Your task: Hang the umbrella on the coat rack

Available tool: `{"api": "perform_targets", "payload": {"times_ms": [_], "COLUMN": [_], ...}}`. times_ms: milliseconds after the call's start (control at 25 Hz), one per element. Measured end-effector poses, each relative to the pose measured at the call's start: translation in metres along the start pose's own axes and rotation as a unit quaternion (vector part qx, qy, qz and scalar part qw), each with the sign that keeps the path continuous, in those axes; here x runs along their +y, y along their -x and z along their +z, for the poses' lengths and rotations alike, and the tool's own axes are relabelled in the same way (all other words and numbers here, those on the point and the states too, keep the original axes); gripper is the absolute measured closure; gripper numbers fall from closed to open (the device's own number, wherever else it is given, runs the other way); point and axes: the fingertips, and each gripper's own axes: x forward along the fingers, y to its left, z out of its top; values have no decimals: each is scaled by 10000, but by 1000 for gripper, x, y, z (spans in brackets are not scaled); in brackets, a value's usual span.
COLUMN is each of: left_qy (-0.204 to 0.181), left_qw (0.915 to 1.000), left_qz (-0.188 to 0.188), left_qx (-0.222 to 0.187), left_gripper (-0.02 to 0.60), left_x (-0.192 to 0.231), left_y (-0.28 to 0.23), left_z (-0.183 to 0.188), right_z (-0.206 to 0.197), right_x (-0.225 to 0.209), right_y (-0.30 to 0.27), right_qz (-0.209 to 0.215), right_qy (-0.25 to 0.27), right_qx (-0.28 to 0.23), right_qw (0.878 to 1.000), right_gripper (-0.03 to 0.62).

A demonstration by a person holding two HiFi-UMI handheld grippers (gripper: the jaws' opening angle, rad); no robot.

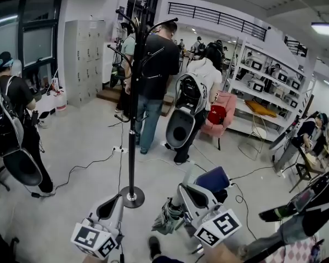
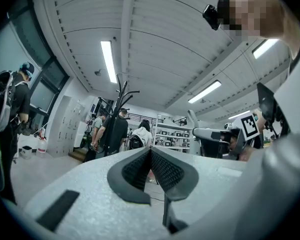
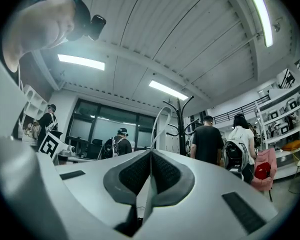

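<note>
The black coat rack (image 1: 132, 119) stands on its round base just ahead of me, its hooks up at the top. A folded grey-green umbrella (image 1: 167, 217) hangs low beside my right gripper (image 1: 182, 187), right of the rack's base. In the right gripper view, that gripper (image 3: 150, 153) is shut on the umbrella's thin white curved handle (image 3: 159, 124), which arcs up in front of the coat rack (image 3: 181, 129). My left gripper (image 1: 115, 199) is just right of the base. Its jaws (image 2: 150, 149) are shut with nothing in them, and the coat rack (image 2: 121, 91) is farther off.
Two people (image 1: 153, 75) stand right behind the rack, and another person with a backpack (image 1: 13, 125) is at the left. Cables (image 1: 93, 162) trail over the floor. A blue chair (image 1: 215, 178) is close on the right; a pink chair (image 1: 223, 111) and shelves (image 1: 263, 86) are beyond.
</note>
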Motion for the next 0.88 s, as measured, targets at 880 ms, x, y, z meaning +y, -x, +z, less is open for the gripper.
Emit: {"api": "perform_targets", "payload": {"times_ms": [880], "left_qy": [-323], "left_qw": [9990], "left_qz": [299], "left_qx": [-35], "left_gripper": [572], "left_x": [58], "left_y": [-114], "left_z": [13], "right_z": [-9], "right_x": [-80], "right_y": [-101], "right_qz": [576], "right_qy": [-21], "right_qx": [-259], "right_qw": [9980], "right_gripper": [585]}}
